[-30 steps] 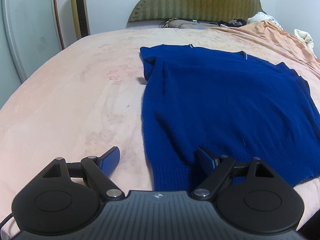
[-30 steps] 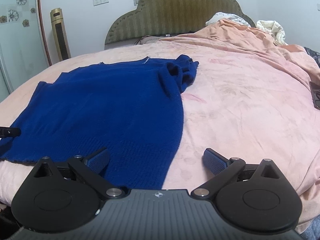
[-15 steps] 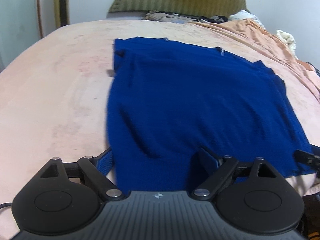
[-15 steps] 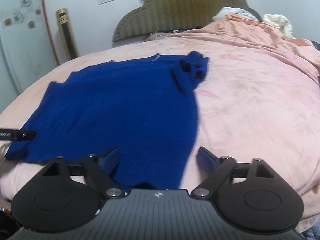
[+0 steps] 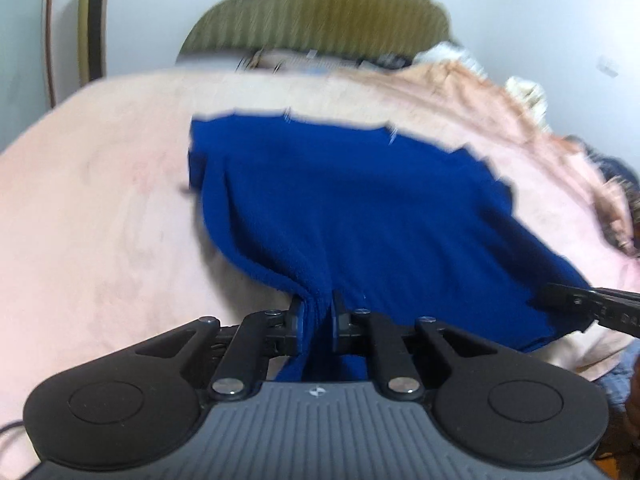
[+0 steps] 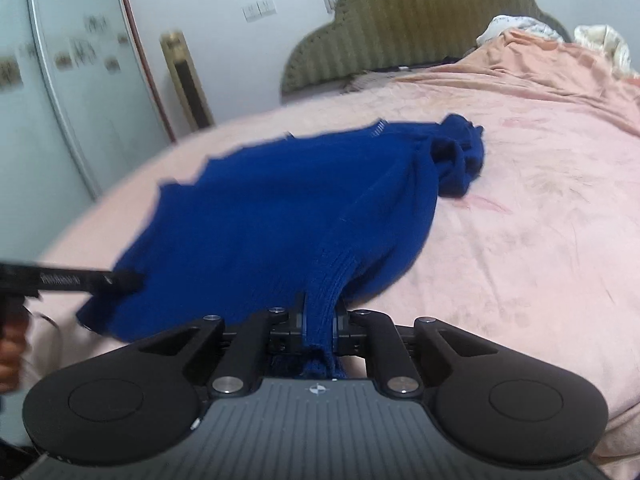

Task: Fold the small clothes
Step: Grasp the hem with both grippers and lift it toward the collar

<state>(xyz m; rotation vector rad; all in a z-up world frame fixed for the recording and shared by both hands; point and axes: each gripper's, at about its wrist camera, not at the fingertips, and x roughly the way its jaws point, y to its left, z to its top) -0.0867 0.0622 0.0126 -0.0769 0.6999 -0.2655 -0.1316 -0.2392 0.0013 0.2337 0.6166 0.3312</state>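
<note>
Sweater (image 5: 360,208) lies spread on the bed (image 5: 100,200), with its ribbed hem at the near edge and its neck and shoulders at the far side, toward the headboard (image 6: 400,36). Both grippers hold this near hem. Left gripper (image 5: 316,316) is closed narrow on the hem near the left corner, and the cloth rises in a small peak between its pads. Right gripper (image 6: 320,320) is closing on the hem near the right corner, and the ribbed band is already pressed between its pads. So the sweater stretches away from both grippers, and its long axis runs from the hem to the neck, straight forward. One sleeve (image 6: 456,156) is bunched at the far right side. I judge the next move is to carry the hem forward over the body toward the neck, both hands together. Neither hand is nearer; each has its own corner. Left view is blurred
</note>
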